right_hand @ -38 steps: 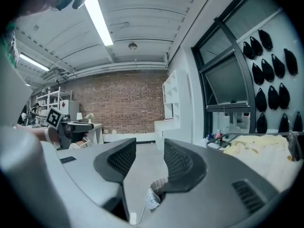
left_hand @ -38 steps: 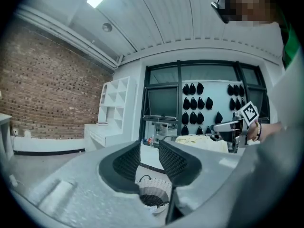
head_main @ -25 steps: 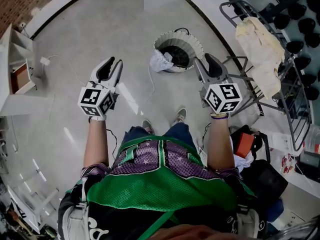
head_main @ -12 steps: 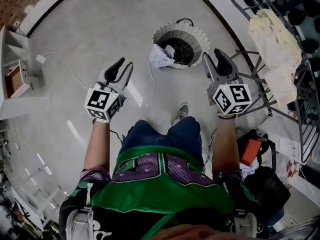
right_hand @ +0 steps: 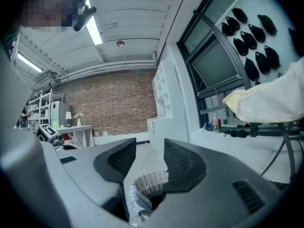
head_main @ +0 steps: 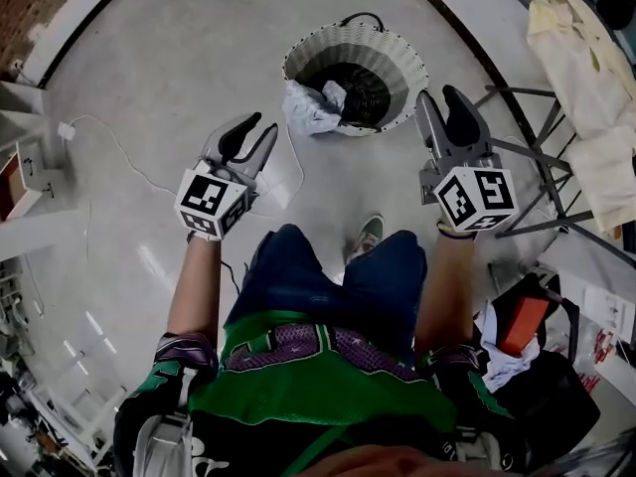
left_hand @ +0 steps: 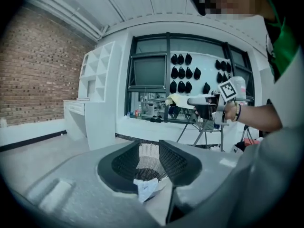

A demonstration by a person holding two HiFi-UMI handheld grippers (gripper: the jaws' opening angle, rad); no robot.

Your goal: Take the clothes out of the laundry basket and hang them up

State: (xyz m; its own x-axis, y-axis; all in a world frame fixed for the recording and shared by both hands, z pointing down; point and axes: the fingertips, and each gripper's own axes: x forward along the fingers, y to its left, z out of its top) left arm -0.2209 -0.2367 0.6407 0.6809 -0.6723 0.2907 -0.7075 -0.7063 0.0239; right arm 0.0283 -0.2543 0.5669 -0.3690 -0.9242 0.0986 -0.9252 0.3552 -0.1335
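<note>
Both claws are spread with nothing between them: left claw (head_main: 250, 133), right claw (head_main: 444, 103). Each points toward the laundry basket (head_main: 409, 66) from its own side. The basket stands upright on the floor ahead of our feet, mouth up. We note dark clothes (head_main: 363, 89) inside and a white garment (head_main: 310, 109) drooping over the rim nearest the left claw. A cream garment (head_main: 586, 63) hangs lengthwise on the rack (head_main: 527, 153), right.
</note>
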